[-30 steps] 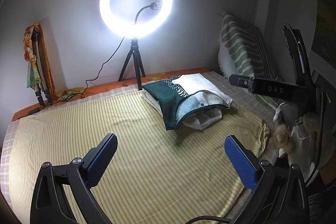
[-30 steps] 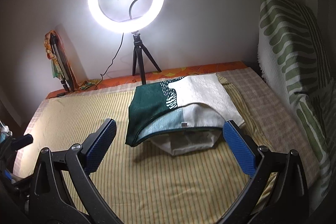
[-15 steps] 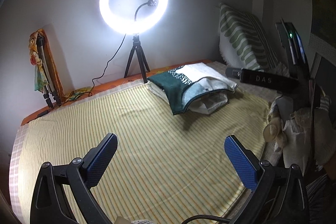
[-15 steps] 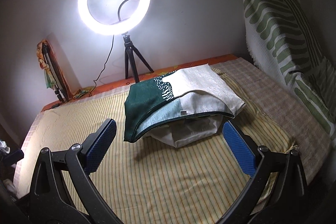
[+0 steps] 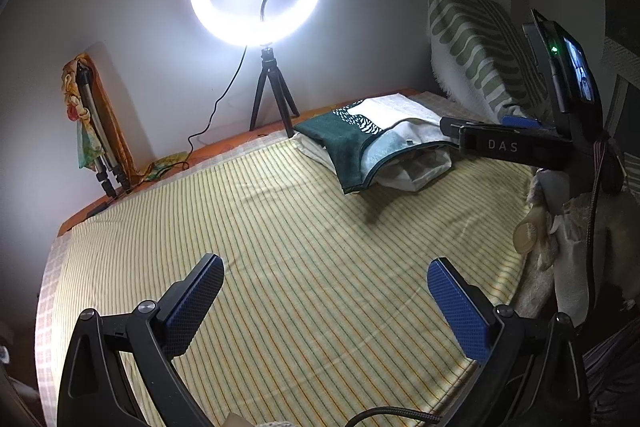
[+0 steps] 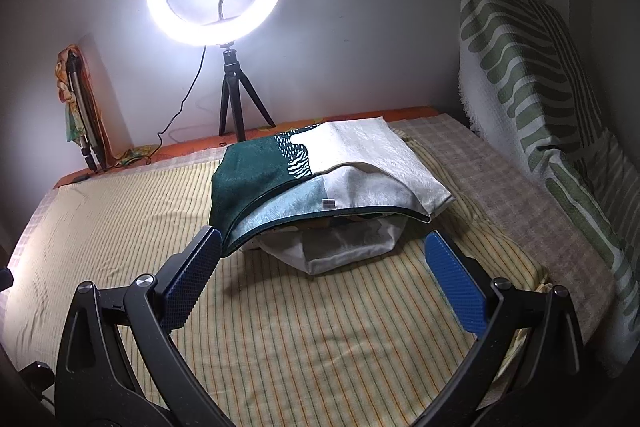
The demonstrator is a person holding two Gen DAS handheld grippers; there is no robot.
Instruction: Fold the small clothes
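Observation:
A green-and-white patterned cloth (image 6: 320,175) lies folded over a pale white garment (image 6: 340,247) at the far middle of the striped bed. Both show in the left wrist view, the cloth (image 5: 360,143) at upper right with the garment (image 5: 416,171) under it. My right gripper (image 6: 322,275) is open and empty, hovering just in front of the pile. My left gripper (image 5: 326,301) is open and empty over the bare striped sheet, well short of the pile. The right gripper's body (image 5: 508,147) shows in the left wrist view beside the pile.
A lit ring light on a small tripod (image 6: 232,99) stands at the back wall with its cable. A green-striped pillow (image 6: 532,79) leans at the right. A folded tripod with cloth (image 6: 80,107) leans at the back left. The yellow striped sheet (image 5: 280,247) covers the bed.
The right gripper has moved closer to the cloth pile, which now sits between its fingertips in view. The left gripper has drawn back and shifted; both stay open.

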